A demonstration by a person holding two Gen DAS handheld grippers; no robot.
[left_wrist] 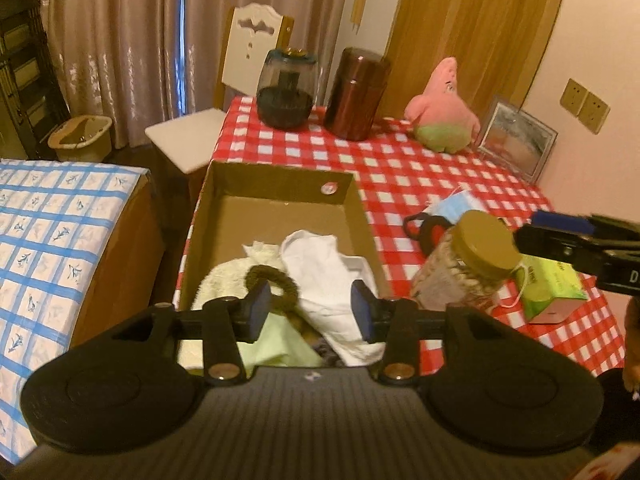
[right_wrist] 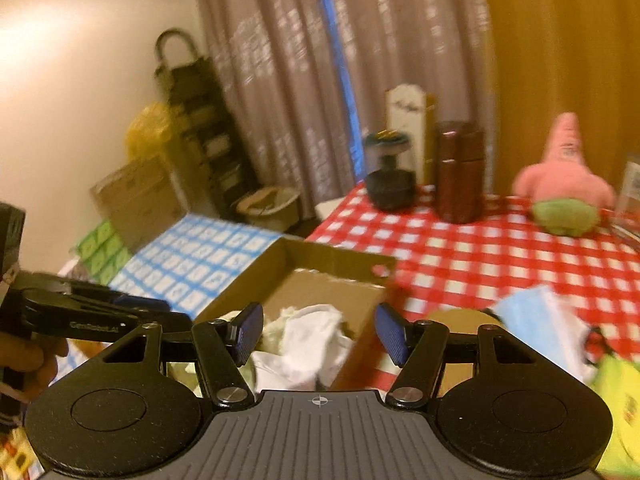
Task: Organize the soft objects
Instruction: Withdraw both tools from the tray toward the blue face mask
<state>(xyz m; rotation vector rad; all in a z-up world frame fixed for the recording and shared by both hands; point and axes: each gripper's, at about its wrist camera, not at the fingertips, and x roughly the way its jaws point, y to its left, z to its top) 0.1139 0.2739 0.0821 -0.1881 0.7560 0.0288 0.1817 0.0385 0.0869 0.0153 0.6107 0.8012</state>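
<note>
Soft masks lie right of the cardboard box (left_wrist: pixel 280 196).
Both tongs, left (left_wrist: pixel 310 308) and right (right_wrist: pixel 318 330), are held open and empty; the blue mask (right_wrist: pixel 536 320) is nearer the right.

A home: curtains (left_wrist: pixel 120 40), a checkered tablecloth (left_wrist: pixel 420 176), a chair (left_wrist: pixel 248 52), a plush (left_wrist: pixel 442 108).

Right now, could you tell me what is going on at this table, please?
A person holds two grippers over a cardboard box on the red checked tablecloth. The left gripper and the right gripper are both open and empty. The box already holds a white cloth, a brown hair tie and other soft pieces. A blue face mask and a pink plush toy lie outside it.
</note>
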